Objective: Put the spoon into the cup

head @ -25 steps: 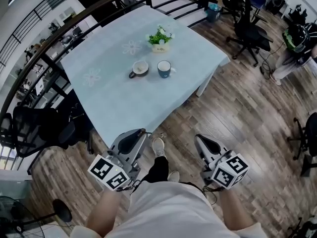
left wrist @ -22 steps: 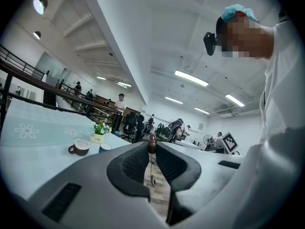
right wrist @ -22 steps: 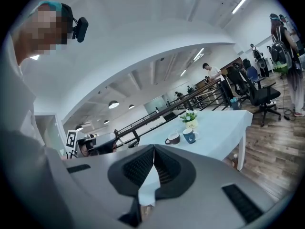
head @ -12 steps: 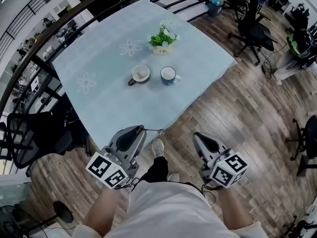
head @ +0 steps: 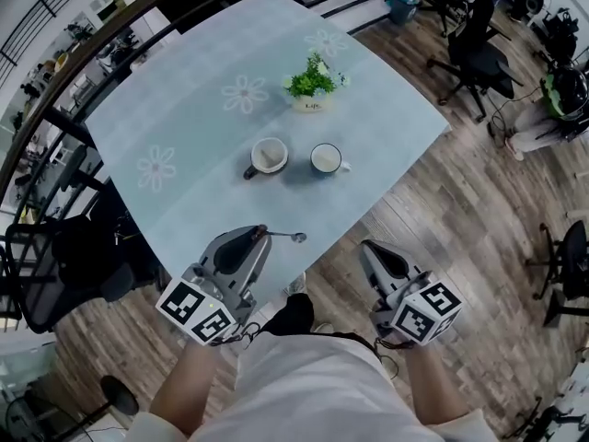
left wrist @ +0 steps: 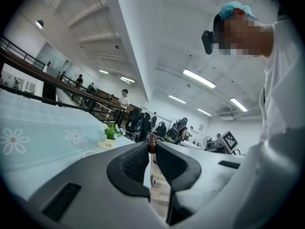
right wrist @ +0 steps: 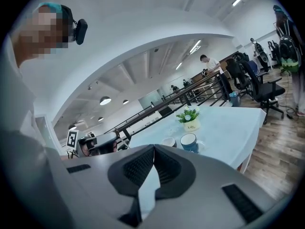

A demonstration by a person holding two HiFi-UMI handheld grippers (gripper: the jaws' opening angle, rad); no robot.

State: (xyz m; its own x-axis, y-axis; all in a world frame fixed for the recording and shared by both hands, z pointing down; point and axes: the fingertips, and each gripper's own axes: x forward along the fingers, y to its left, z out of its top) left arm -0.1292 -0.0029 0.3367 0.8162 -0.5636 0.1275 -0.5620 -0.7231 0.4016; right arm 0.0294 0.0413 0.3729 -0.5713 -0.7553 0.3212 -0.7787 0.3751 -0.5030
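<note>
A small metal spoon [head: 287, 237] sticks out to the right from the tips of my left gripper [head: 261, 233], which is shut on its handle and hangs over the near edge of the pale blue table [head: 175, 109]. In the left gripper view the spoon [left wrist: 152, 144] is pinched at the jaw tips of that gripper [left wrist: 152, 147]. A blue cup [head: 328, 159] and a beige cup [head: 269, 157] stand mid-table, well beyond both grippers. My right gripper [head: 370, 249] is shut and empty, just off the table's edge; from it the blue cup [right wrist: 189, 141] shows ahead.
A potted plant [head: 313, 83] stands behind the cups. A dark railing [head: 101, 49] runs along the table's far left side. Office chairs [head: 474, 53] stand at the right and a black chair [head: 51, 261] at the left. Wood floor lies underfoot.
The person has stepped toward the table, so table and cups sit nearer in view. Both grippers came forward with them; the spoon's tip now hangs over the tablecloth's edge.
</note>
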